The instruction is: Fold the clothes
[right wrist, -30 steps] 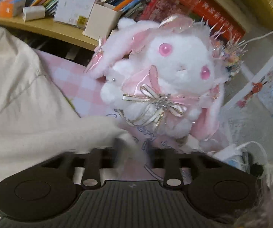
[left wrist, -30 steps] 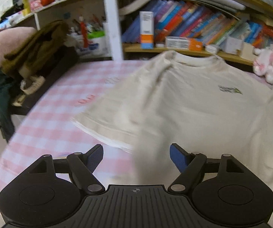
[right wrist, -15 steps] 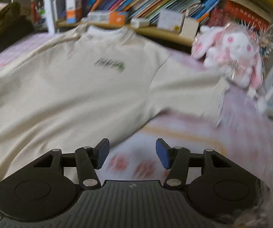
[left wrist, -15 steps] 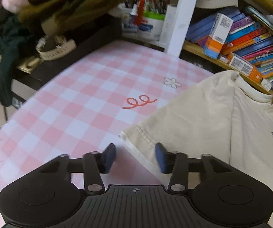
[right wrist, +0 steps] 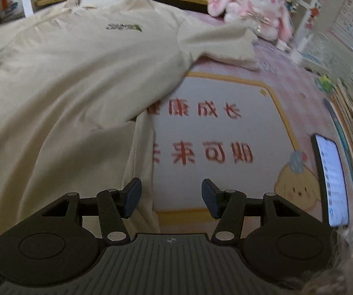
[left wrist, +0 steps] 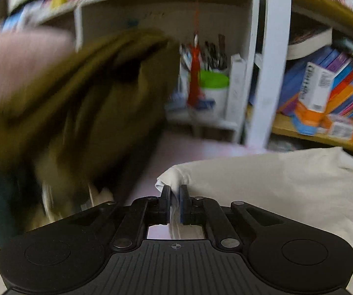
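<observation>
Pink checked desk (right wrist: pixel 287 73) in front of packed bookshelves, with the cream t-shirt (right wrist: pixel 65 73) spread flat across it, collar toward the shelf and one sleeve reaching out near the plush bunny (right wrist: pixel 252 5). The green-rimmed cup (left wrist: pixel 213 91) on the shelf is stuffed with pens, a phone (right wrist: pixel 331 182) lies at the desk's right edge, and a blurry olive garment (left wrist: pixel 78 113) fills the left view. Half a second ago the left gripper (left wrist: pixel 175 196) was open at the sleeve hem, now its fingers are pinched on a bunch of it, while the right gripper (right wrist: pixel 171 196) hangs spread wide over the shirt's side edge.

Home room: crammed bookshelf (left wrist: pixel 329 98), plush rabbit (right wrist: pixel 252 5).
</observation>
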